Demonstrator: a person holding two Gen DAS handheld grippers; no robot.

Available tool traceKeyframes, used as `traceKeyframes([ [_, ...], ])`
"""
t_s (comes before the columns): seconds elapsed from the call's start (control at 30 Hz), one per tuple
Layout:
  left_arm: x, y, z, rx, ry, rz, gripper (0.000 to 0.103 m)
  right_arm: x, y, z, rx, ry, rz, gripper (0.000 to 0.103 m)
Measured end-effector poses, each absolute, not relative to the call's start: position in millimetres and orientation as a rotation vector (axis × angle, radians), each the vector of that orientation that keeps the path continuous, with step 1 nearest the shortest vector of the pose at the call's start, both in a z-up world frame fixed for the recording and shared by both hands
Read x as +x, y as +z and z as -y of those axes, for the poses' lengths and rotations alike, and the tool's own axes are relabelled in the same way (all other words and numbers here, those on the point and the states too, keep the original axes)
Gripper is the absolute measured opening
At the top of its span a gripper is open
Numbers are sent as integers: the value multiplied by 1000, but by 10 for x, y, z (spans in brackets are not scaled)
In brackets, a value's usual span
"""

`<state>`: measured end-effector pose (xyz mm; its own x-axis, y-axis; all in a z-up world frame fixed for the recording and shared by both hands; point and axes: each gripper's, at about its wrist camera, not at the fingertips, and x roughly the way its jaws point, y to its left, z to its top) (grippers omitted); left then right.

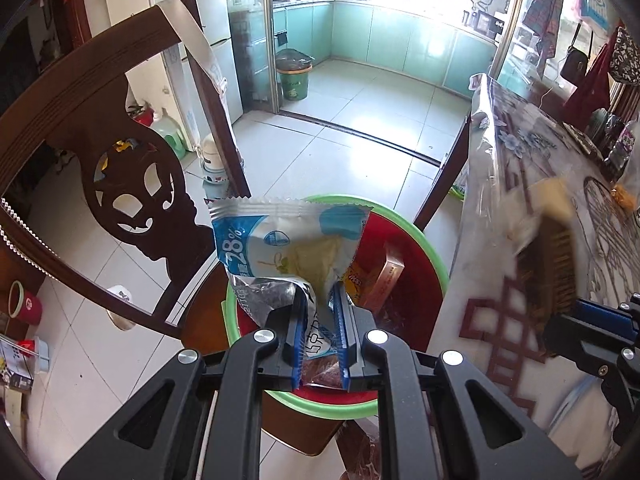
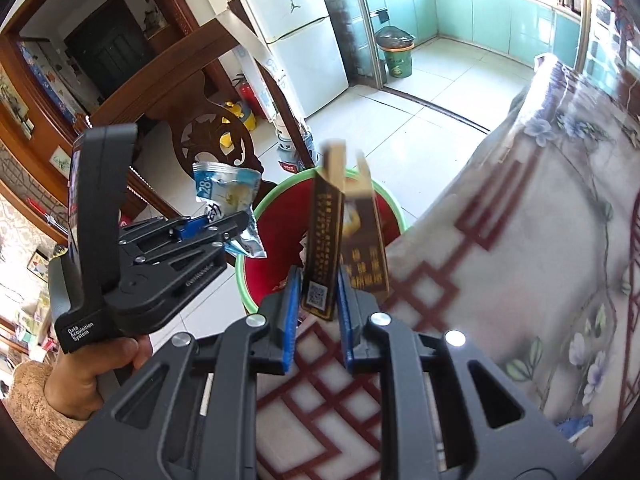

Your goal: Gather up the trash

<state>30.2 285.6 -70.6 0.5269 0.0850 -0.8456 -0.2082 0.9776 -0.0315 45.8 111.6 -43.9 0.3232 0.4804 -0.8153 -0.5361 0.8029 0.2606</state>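
Left claw (image 1: 318, 312) is pinching a blue-and-white snack wrapper (image 1: 280, 244), holding it right above the red bin with the green rim (image 1: 436, 256). Right claw (image 2: 318, 300) is clamping a dark brown open cigarette box (image 2: 328, 240), hanging over the edge of the floral-covered counter (image 2: 520, 260), just beside the bin. A copper-coloured box (image 1: 386, 280) is lying inside the bin.

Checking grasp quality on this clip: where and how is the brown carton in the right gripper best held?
By its lower end, across the narrow faces, coming from below along its length. The brown carton stands upright with its open flap on top, and the right gripper pinches that firm closed end, leaving the rest free over the bin.
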Motion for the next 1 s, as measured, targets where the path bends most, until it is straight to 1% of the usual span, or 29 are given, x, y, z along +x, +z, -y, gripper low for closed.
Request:
traceKeyframes([
  [0.07,326,-713,-2854,-134,180,-999,15,469,-447,-1134,-70,670,-1041,18],
  [0.13,342,-708,-2852,-131,195,-994,25,475,-433,-1134,-71,661,-1029,35],
  [0.17,349,-699,-2861,-132,206,-989,51,473,-419,-1119,-70,650,-1017,54],
  [0.2,348,-684,-2867,-136,212,-981,74,473,-405,-1099,-68,637,-1003,58],
  [0.33,313,-593,-2835,-138,210,-958,74,405,-321,-950,-67,609,-975,58],
  [0.37,302,-558,-2809,-136,207,-954,74,377,-298,-895,-72,595,-971,60],
  [0.4,277,-502,-2764,-133,199,-942,74,330,-266,-816,-76,575,-965,64],
  [0.43,248,-443,-2710,-127,192,-930,76,291,-244,-757,-77,561,-958,66],
  [0.5,181,-305,-2579,-120,171,-902,84,166,-153,-553,-63,529,-929,73],
  [0.53,147,-245,-2521,-122,155,-889,85,81,-84,-423,-55,509,-907,75],
  [0.6,60,-92,-2349,-126,111,-861,91,-34,24,-240,-46,481,-872,87],
  [0.67,-28,44,-2166,-120,91,-831,95,-168,151,1,-28,446,-831,95],
  [0.7,-74,110,-2070,-117,82,-818,95,-241,220,135,-15,425,-811,98],
  [0.87,-290,437,-1559,-126,5,-757,95,-587,510,660,20,310,-721,98],
  [1.0,-530,701,-1114,-132,-53,-658,95,-866,624,1013,40,210,-653,98],
])
